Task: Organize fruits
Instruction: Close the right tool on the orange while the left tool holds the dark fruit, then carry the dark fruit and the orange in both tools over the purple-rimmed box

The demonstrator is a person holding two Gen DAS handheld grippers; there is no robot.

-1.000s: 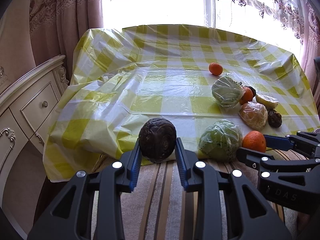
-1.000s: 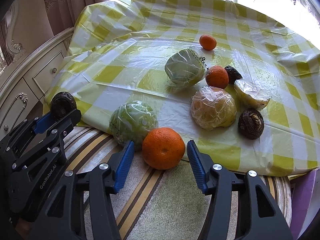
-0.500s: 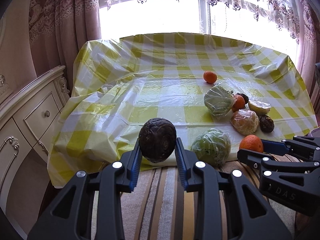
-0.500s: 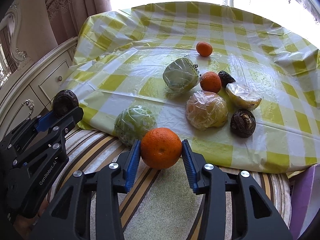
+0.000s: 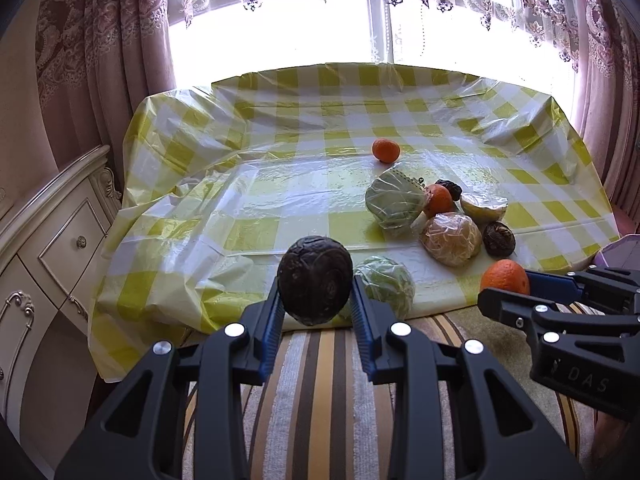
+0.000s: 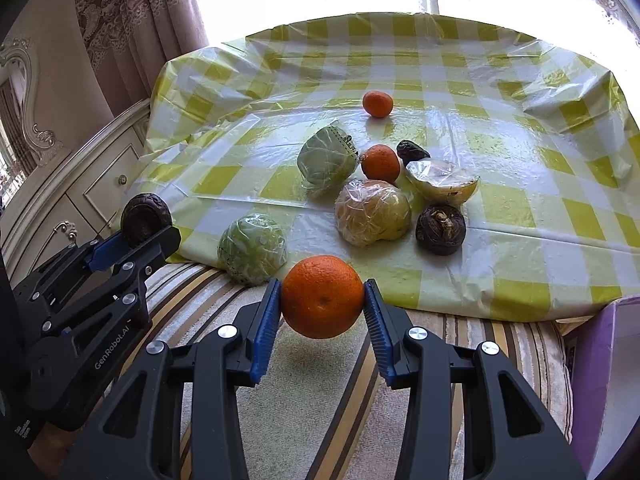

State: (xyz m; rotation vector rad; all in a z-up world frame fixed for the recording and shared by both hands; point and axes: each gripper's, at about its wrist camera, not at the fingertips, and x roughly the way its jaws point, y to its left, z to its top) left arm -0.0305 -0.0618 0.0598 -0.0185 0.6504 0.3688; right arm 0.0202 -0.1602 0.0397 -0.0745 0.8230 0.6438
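My left gripper (image 5: 315, 300) is shut on a dark wrinkled round fruit (image 5: 315, 280), held above the striped cushion (image 5: 320, 392). My right gripper (image 6: 322, 308) is shut on a large orange (image 6: 322, 297), lifted clear of the cushion; the same orange (image 5: 505, 276) shows at the right of the left wrist view. On the yellow checked cloth (image 6: 520, 216) lie a wrapped green cabbage (image 6: 252, 249), a second wrapped cabbage (image 6: 326, 160), a wrapped yellowish fruit (image 6: 372, 211), two small oranges (image 6: 377, 103) (image 6: 380, 163), a dark fruit (image 6: 440, 229) and a wrapped half fruit (image 6: 442, 182).
A cream carved drawer cabinet (image 5: 44, 240) stands left of the cloth-covered surface. Pink curtains (image 5: 92, 48) and a bright window lie behind. A purple container's rim (image 6: 604, 380) shows at the right edge. The cloth's left half (image 5: 240, 200) carries no fruit.
My right gripper closed on the large orange and lifted it off the cushion. Both grippers drew back and up from the cloth, the left keeping its dark fruit.
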